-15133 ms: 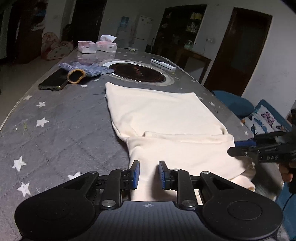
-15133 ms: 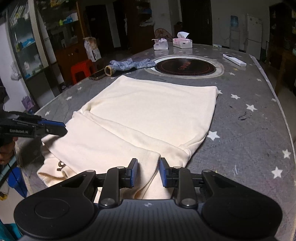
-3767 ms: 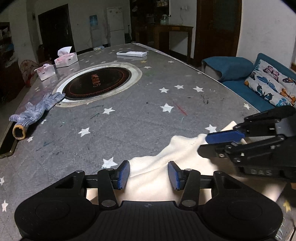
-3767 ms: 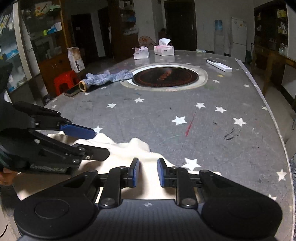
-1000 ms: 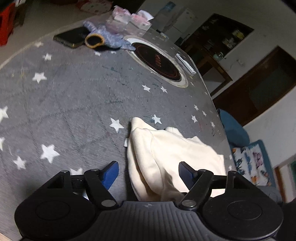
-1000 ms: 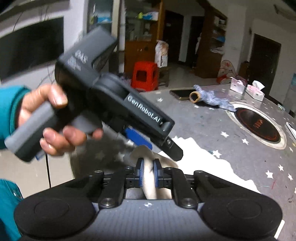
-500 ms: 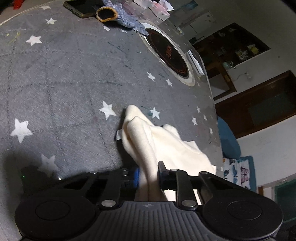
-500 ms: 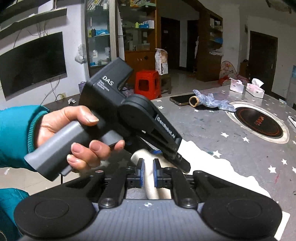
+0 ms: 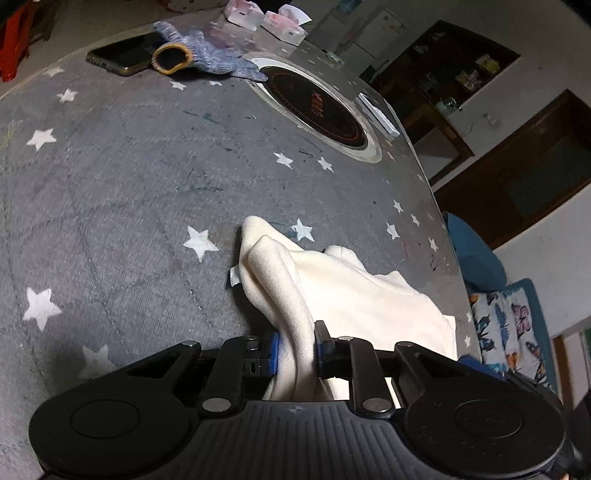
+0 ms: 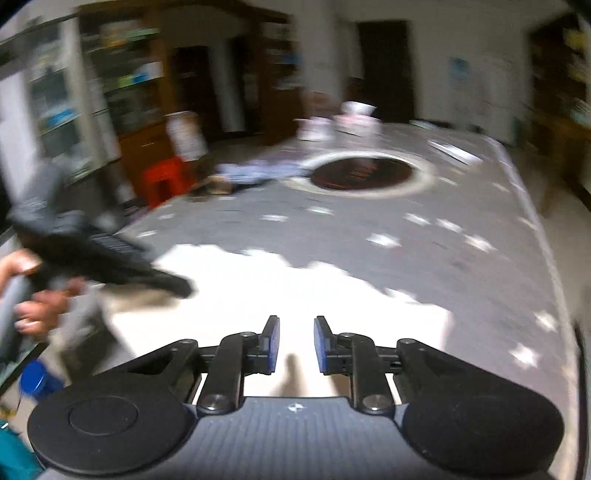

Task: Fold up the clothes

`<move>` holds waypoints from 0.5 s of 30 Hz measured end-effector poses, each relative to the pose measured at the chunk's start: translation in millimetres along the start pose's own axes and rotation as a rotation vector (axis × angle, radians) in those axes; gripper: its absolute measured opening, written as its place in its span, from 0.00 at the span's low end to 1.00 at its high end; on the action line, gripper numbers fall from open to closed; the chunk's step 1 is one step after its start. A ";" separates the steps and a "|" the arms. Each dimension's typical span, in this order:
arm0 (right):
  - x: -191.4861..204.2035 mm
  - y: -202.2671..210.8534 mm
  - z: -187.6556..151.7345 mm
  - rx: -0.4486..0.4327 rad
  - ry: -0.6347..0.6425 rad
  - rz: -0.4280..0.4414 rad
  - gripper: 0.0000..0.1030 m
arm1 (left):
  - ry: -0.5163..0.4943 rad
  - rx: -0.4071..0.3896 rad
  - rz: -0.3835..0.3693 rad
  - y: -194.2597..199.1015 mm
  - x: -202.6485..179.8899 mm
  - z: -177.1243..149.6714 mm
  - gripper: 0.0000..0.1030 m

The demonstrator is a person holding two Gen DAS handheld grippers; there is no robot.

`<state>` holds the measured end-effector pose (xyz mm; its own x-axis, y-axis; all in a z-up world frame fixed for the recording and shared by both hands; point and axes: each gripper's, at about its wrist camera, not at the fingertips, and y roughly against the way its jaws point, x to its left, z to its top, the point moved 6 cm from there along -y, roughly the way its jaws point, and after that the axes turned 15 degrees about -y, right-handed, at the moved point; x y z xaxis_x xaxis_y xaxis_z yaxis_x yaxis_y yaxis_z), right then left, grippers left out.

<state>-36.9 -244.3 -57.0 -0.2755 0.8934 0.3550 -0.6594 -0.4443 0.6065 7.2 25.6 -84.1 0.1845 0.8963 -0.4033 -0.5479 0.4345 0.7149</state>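
A cream garment (image 9: 343,291) lies folded and bunched on the grey star-patterned table (image 9: 110,192). My left gripper (image 9: 295,350) is shut on a thick fold at the garment's near left edge. In the blurred right wrist view the same garment (image 10: 280,295) spreads white on the table, and my right gripper (image 10: 295,345) hangs open above its near edge with nothing between the pads. The left gripper (image 10: 110,266) and the hand holding it show at the left of that view.
A round black hotplate (image 9: 314,107) is set into the far table. A blue knit glove (image 9: 199,59), a phone (image 9: 118,59), tissue boxes (image 9: 266,22) and a white remote (image 9: 376,118) lie beyond it. A blue sofa (image 9: 476,254) stands past the right edge.
My right gripper let go of the garment, opened, and swung to the right, blurring its view. My left gripper closed on the garment's fold half a second ago and still holds it.
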 end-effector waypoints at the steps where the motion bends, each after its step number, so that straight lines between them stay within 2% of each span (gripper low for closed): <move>1: -12.7 -1.0 1.2 -0.006 -0.029 -0.028 0.22 | -0.006 0.002 0.002 -0.3 -0.5 0.2 0.20; 4: -46.4 -3.7 4.4 -0.022 -0.114 -0.091 0.34 | -0.023 0.009 0.009 -1.1 -1.7 0.8 0.20; 5: -54.6 -4.9 5.2 -0.026 -0.139 -0.098 0.35 | -0.028 0.011 0.011 -1.3 -2.2 1.0 0.20; 7: -61.9 -10.8 4.5 -0.025 -0.179 -0.086 0.36 | -0.039 0.015 0.015 -1.8 -3.0 1.4 0.20; 10: -72.6 -19.8 3.5 -0.022 -0.238 -0.070 0.43 | -0.049 0.024 0.015 -2.5 -3.5 2.4 0.20; 15: -70.6 -27.1 1.0 -0.043 -0.253 -0.075 0.42 | -0.120 0.027 0.030 -3.3 -9.5 3.0 0.20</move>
<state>1.1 -295.5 -97.8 -0.0447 0.8762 0.4798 -0.7019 -0.3693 0.6090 9.6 16.0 -80.8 0.2658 0.9123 -0.3115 -0.5330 0.4083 0.7411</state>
